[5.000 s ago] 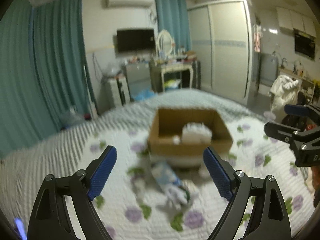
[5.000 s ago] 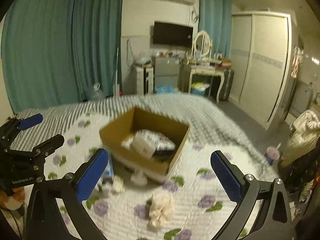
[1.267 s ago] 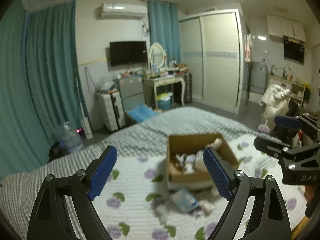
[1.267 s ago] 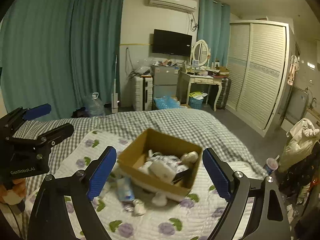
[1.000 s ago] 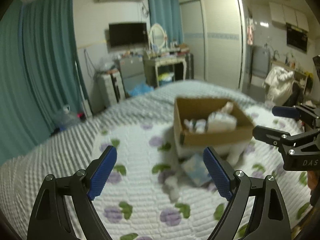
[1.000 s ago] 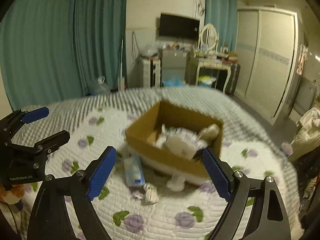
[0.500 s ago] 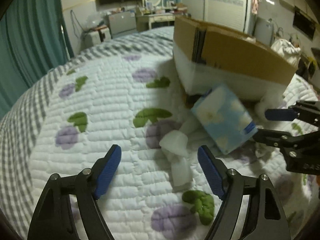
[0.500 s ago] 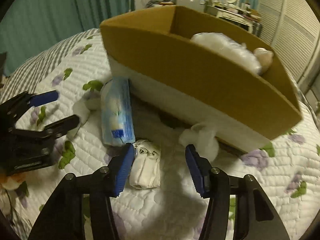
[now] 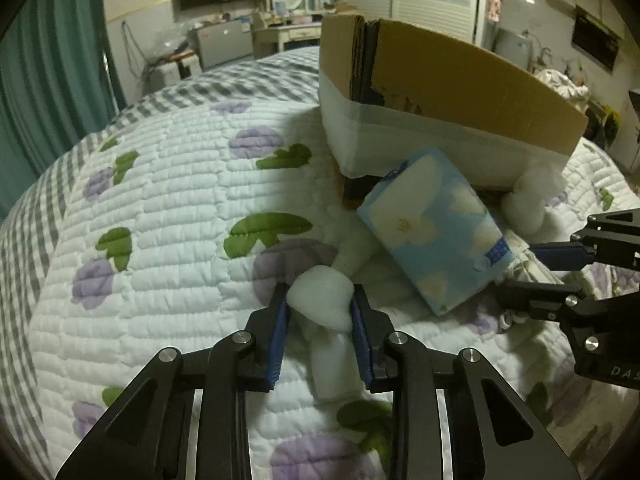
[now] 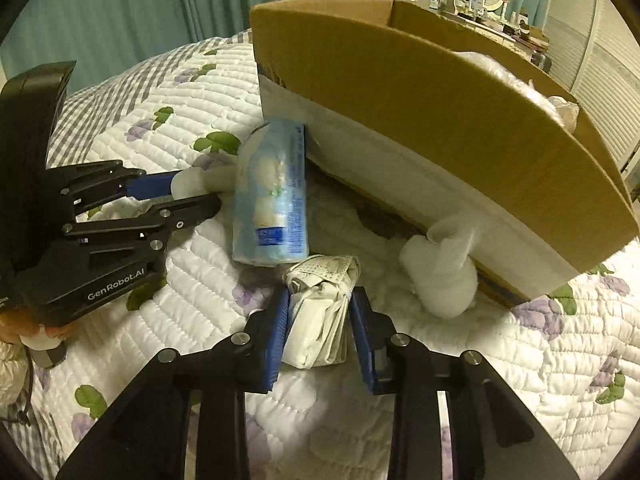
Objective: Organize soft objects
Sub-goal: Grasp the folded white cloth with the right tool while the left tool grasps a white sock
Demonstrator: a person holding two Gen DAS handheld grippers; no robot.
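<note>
On the flowered quilt, my left gripper [image 9: 320, 308] has its jaws closing, and the blue pads press both sides of a white foam wad [image 9: 320, 296]. My right gripper [image 10: 318, 320] is closing too, its pads against a crumpled white cloth bundle [image 10: 320, 300]. Between the two lies a light-blue tissue pack [image 9: 432, 232] [image 10: 272, 200], leaning at the foot of the cardboard box [image 9: 460, 80] [image 10: 420, 112]. In the right wrist view the left gripper [image 10: 180, 196] shows at the left with the foam wad [image 10: 188, 182]. The right gripper [image 9: 560, 276] shows at the right edge of the left wrist view.
Another white fluffy wad [image 10: 440, 276] [image 9: 528, 200] rests against the box's white lower wall. Soft white items fill the box's far end [image 10: 520, 76]. The quilt [image 9: 160, 208] stretches free to the left. Teal curtains and a dresser stand beyond the bed.
Both grippers dropped from high over the bed down to the quilt in front of the box. Their jaws went from wide open to narrow, the left around the foam wad, the right around the cloth bundle.
</note>
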